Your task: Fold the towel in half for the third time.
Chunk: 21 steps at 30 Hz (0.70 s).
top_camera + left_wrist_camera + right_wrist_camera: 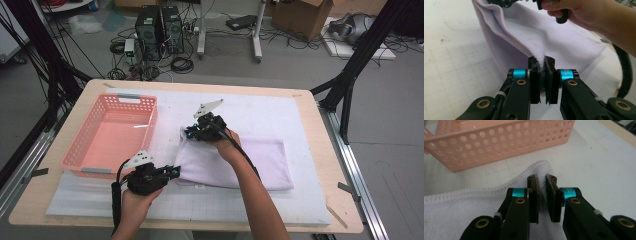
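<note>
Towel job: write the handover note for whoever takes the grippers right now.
Left gripper: shut on the towel at its near left corner.
Right gripper: shut on the towel's far left corner.
Towel: lies folded on the white mat, its left edge lifted by both grippers; the rest is flat on the mat.
Basket: pink, empty, left of the towel.
Done: both corners gripped.
Left: probably fold the left edge over, perhaps then move the towel to the basket.

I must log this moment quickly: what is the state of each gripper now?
Left gripper: closed on a corner of the towel.
Right gripper: closed on the towel's edge, near the basket.
</note>
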### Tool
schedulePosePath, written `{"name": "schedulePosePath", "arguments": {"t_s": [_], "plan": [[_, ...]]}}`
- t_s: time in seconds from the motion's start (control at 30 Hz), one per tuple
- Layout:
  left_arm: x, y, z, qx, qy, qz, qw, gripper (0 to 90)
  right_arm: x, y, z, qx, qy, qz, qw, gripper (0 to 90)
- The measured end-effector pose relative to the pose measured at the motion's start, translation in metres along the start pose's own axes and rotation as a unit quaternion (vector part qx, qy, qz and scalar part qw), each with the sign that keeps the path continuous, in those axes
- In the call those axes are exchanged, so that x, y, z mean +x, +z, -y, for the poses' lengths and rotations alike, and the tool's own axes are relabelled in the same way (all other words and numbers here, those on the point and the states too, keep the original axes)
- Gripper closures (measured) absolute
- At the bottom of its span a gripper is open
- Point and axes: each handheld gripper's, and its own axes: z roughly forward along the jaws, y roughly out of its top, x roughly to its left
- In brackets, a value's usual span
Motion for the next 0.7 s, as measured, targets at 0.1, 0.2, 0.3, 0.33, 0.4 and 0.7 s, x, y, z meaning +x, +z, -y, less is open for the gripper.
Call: {"name": "schedulePosePath", "arguments": {"t_s": [0.1, 0.2, 0.3, 0.33, 0.4, 0.7], "plan": [[-0.005, 0.001, -0.005, 0.0, 0.01, 0.006, 0.9999, 84.2, 0.003, -0.008, -0.002, -0.008, -0.004, 0.003, 1.0, 82.0], [-0.006, 0.004, -0.003, 0.006, 0.01, 0.003, 0.9999, 84.2, 0.002, -0.013, 0.0, -0.01, -0.004, 0.007, 0.9999, 82.1], [-0.001, 0.009, 0.005, 0.024, 0.001, -0.017, 0.9996, 84.0, 0.001, -0.01, 0.002, 0.006, -0.003, 0.013, 0.9999, 82.0], [0.001, 0.01, 0.008, 0.031, -0.004, -0.027, 0.9992, 83.9, 0.001, -0.007, 0.003, 0.012, -0.006, 0.015, 0.9998, 82.1], [0.006, 0.014, 0.015, 0.046, -0.013, -0.045, 0.9978, 83.2, 0.001, -0.001, 0.005, 0.023, -0.007, 0.017, 0.9996, 82.0], [0.013, 0.033, 0.032, 0.091, -0.029, -0.101, 0.9903, 52.6, 0.003, 0.012, 0.008, 0.041, -0.014, 0.019, 0.9989, 82.1]]}}
